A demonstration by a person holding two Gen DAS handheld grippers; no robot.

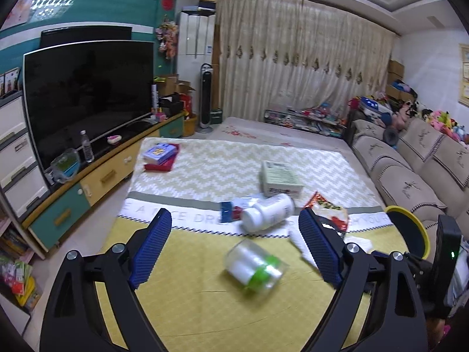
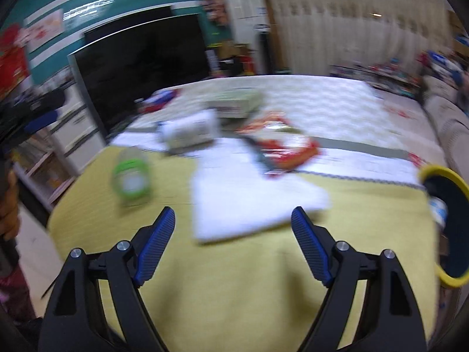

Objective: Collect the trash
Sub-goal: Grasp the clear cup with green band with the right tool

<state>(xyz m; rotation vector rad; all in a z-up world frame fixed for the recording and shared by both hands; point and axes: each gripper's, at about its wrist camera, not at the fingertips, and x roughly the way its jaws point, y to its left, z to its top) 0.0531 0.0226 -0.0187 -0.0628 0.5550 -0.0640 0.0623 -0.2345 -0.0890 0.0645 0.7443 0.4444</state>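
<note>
Trash lies scattered on the yellow blanket [image 1: 187, 278] ahead of both grippers. The left gripper [image 1: 234, 228] has its jaws wide apart with nothing between the pads; just beyond and between them lies a clear plastic jar [image 1: 254, 267] with a green band, on its side. Farther out past the jaws rest a white bottle [image 1: 268, 212], also on its side, a pale green box [image 1: 281, 177] and a red snack wrapper [image 1: 328, 208] near the right-hand pad. The right gripper [image 2: 233, 228] likewise stands open and empty; a white tissue [image 2: 252, 202] lies just ahead of its tips.

The jar looks light, rigid and smooth, so it would probably roll or slip; a hold across its round body, square to its axis, seems safest. The tissue and wrapper look soft and nearly weightless, best pinched at a raised edge against the blanket.

The left view is sharp and shows the box and bottle clearly. The right view is blurred, yet shows the full spread of the tissue and more of the yellow-rimmed bin [image 2: 445, 226] at the right of its jaws
</note>
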